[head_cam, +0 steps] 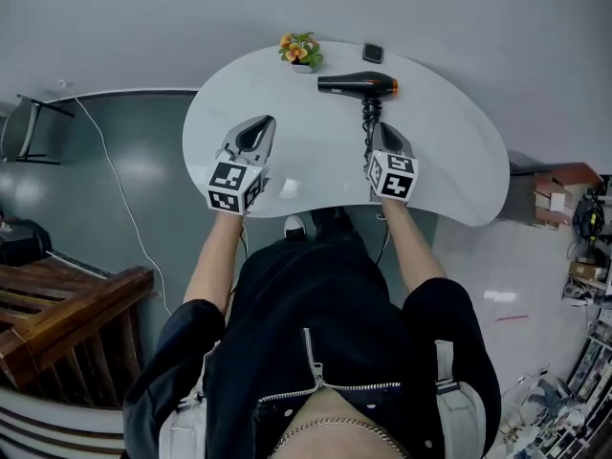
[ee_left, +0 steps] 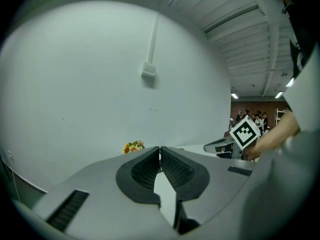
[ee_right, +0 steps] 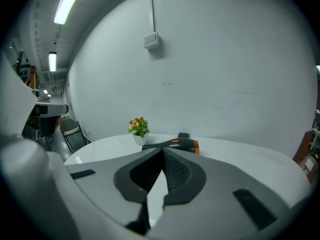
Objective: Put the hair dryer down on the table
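The black hair dryer (head_cam: 356,85) with an orange rear end lies on its side on the white oval table (head_cam: 459,142), toward the far edge; its cord (head_cam: 368,122) runs back toward me. In the right gripper view the hair dryer (ee_right: 175,144) lies just beyond the jaw tips. My right gripper (head_cam: 382,128) hovers over the table behind the dryer, beside the cord, jaws shut with nothing between them (ee_right: 162,150). My left gripper (head_cam: 262,122) is over the table's left half, also shut and empty (ee_left: 159,149).
A small pot of orange flowers (head_cam: 301,51) and a small black object (head_cam: 373,53) stand at the table's far edge. A folding chair (head_cam: 29,127) and a wooden bench (head_cam: 67,314) are on the floor at left, and boxes (head_cam: 559,194) at right.
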{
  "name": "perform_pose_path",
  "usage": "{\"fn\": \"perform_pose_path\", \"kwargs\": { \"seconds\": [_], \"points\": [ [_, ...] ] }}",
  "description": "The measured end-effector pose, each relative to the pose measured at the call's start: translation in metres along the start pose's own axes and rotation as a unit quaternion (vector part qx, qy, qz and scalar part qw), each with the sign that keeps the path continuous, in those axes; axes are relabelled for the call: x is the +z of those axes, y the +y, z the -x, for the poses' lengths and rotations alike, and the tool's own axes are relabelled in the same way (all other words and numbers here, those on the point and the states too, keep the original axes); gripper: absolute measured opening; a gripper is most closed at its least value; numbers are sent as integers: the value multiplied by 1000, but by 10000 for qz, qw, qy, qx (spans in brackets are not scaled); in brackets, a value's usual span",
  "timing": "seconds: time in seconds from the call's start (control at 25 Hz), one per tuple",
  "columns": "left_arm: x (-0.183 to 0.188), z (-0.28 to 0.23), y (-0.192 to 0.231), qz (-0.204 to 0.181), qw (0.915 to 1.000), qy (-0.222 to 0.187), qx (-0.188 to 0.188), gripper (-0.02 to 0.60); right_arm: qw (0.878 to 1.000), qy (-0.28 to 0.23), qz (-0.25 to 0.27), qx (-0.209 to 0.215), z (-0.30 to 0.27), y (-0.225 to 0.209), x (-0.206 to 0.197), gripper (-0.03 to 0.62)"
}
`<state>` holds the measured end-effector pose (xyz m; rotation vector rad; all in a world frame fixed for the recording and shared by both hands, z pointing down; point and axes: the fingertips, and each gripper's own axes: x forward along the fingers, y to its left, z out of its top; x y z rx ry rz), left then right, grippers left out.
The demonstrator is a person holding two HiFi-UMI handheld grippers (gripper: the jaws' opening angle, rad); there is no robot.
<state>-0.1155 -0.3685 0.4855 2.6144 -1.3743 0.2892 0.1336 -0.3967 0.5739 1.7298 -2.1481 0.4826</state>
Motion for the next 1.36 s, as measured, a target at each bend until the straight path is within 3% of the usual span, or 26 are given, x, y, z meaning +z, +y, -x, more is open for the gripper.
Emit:
{"fn": "perform_pose_path", "kwargs": {
  "seconds": [0.24,0.48,1.36],
  "points": [
    [8,10,-11,-137,9997,-132,-175,28,9977,-619,107,272,40,26,41,5],
    [12,13,-25,-200,9990,-201,-354,28,9954,-872,162,369,64,40,55,5],
    [10,6,-16,-199,9986,-187,-461,28,9948,-988,145,187,72,31,57,5]
  ]
}}
